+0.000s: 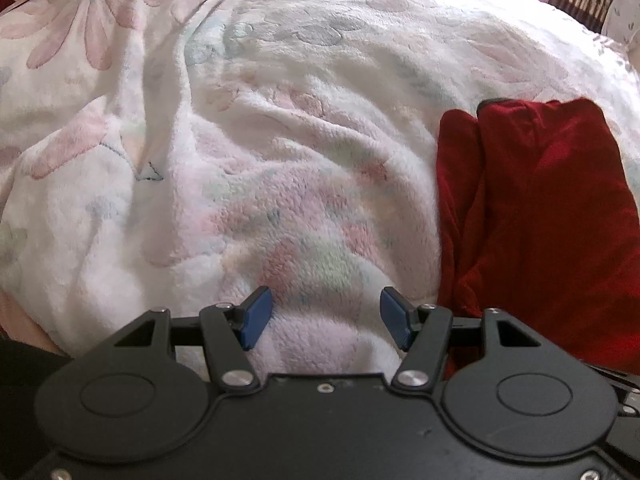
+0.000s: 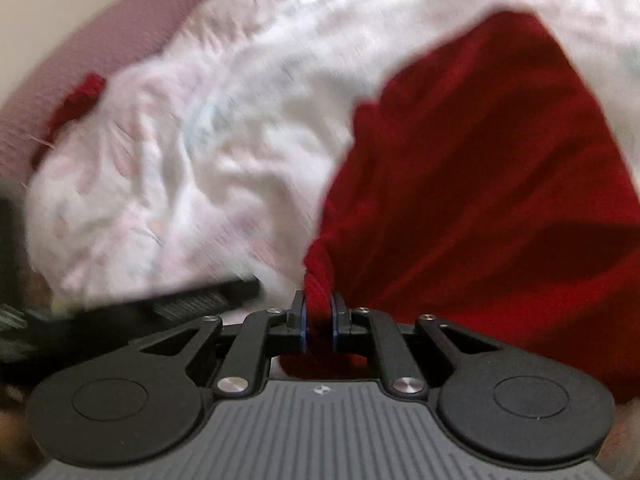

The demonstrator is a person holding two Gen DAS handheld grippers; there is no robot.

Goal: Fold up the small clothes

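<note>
On fluffy white floral fleece blanket [image 1: 280,140]: left gripper [image 1: 325,318] hovers at left, blue pads [image 1: 254,316] spread wide, nothing between. Dark red fabric garment [image 1: 536,208] lies folded just to its right. Right gripper [image 2: 319,322] pinches bunched corner of garment [image 2: 480,200], jaws narrow, cloth gripped.

Both grippers are black, with round side discs, triangular cut-outs in the linkage arms, silver pivot screws and blue finger pads. The left gripper [image 1: 324,320] has a smooth black deck. The right gripper [image 2: 319,320] has a grey ribbed deck with a small emblem.
</note>
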